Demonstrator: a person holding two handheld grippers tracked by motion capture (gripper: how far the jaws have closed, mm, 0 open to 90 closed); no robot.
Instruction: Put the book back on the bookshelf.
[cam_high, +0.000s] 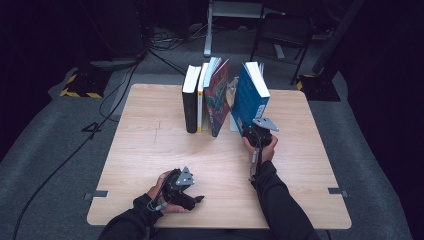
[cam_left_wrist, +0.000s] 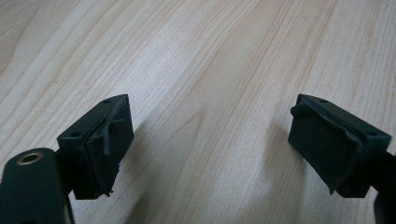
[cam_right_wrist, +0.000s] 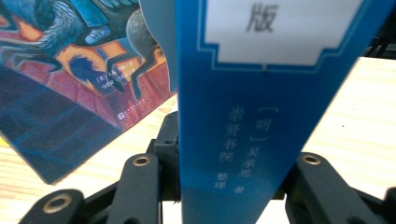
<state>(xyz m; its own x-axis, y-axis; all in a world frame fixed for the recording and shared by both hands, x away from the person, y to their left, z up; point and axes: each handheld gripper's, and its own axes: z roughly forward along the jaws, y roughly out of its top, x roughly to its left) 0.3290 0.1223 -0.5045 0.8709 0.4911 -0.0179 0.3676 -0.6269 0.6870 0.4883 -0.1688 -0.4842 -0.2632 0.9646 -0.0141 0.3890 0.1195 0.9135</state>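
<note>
High view: right gripper (cam_high: 254, 131) clamps the lower spine of a blue book (cam_high: 248, 97), its fingers (cam_right_wrist: 168, 154) pressed on both covers. Book stands on end on the wooden surface (cam_high: 150, 150), long axis near vertical, top tilted right and away from the row; spine faces the person. Just to its left, a red illustrated book (cam_high: 218, 97) leans left against a yellow-spined book (cam_high: 201, 97) and a black book (cam_high: 190, 100). Left gripper (cam_high: 192, 197) rests low near the front edge, well apart, fingers (cam_left_wrist: 100, 144) spread wide over bare wood.
</note>
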